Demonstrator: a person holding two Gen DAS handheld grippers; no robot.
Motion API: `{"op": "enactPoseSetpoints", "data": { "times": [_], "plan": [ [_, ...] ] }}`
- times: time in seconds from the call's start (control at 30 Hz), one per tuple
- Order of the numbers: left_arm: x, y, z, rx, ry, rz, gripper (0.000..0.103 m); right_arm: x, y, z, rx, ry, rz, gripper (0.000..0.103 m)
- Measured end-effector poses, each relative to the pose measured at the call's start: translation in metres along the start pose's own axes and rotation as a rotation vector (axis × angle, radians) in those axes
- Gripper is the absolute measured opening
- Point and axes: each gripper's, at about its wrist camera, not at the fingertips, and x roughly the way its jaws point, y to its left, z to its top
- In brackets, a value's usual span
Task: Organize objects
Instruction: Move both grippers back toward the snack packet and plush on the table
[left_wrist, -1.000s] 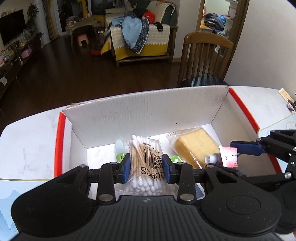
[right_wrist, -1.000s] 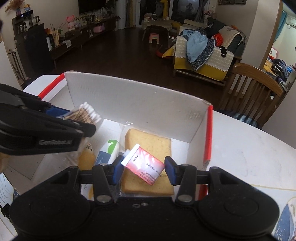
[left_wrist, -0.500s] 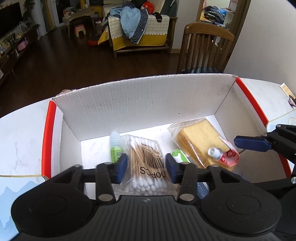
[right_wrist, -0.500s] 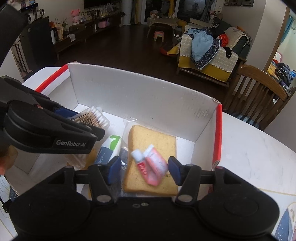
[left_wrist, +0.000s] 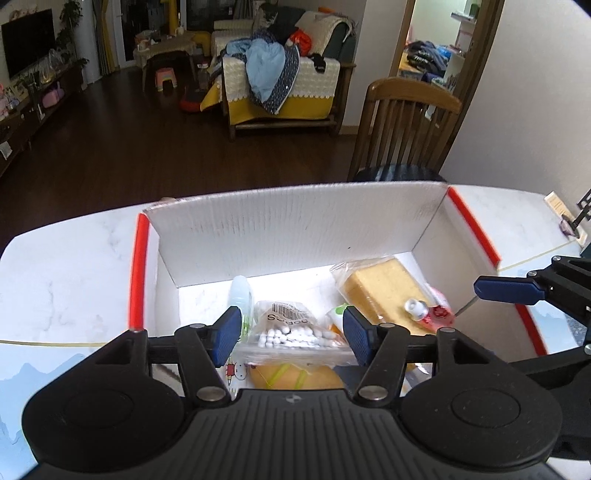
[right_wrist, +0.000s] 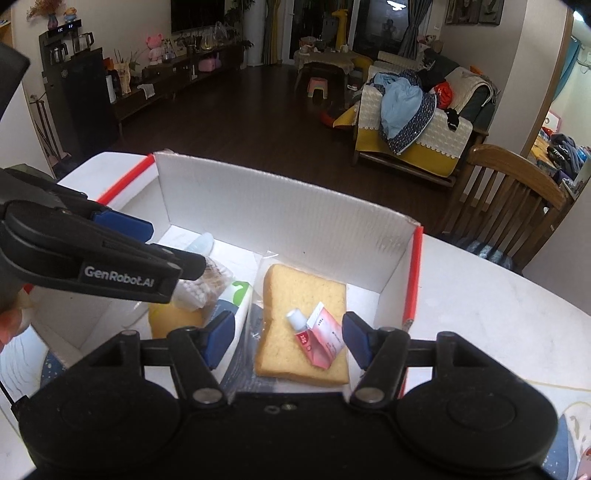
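Both grippers, left (left_wrist: 291, 334) and right (right_wrist: 288, 339), hang spread apart and empty. Lift straight up, clearing the swab bag (left_wrist: 291, 330) and tube (right_wrist: 319, 338) below in the box (left_wrist: 295, 229).

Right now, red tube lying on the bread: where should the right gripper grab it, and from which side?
Grip the flat body of the red tube, below the white cap, coming straight down from above. It lies flat, diagonal on the bagged bread slice, so turn the open right gripper to close across its narrow width. The crimped end is probably too thin.
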Motion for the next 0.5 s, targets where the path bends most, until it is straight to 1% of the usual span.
{"op": "enactPoseSetpoints", "data": {
  "times": [0.4,0.5],
  "plan": [
    [-0.071,-0.012,-0.015,0.017,-0.095,-0.041,0.060,-0.061,0.013,-0.010,0.008,-0.063,-0.002,0.064],
    [-0.089,-0.016,-0.023,0.030,-0.103,-0.040,0.060,-0.076,0.018,-0.015,0.015,-0.076,0.006,0.064]
  ]
}}
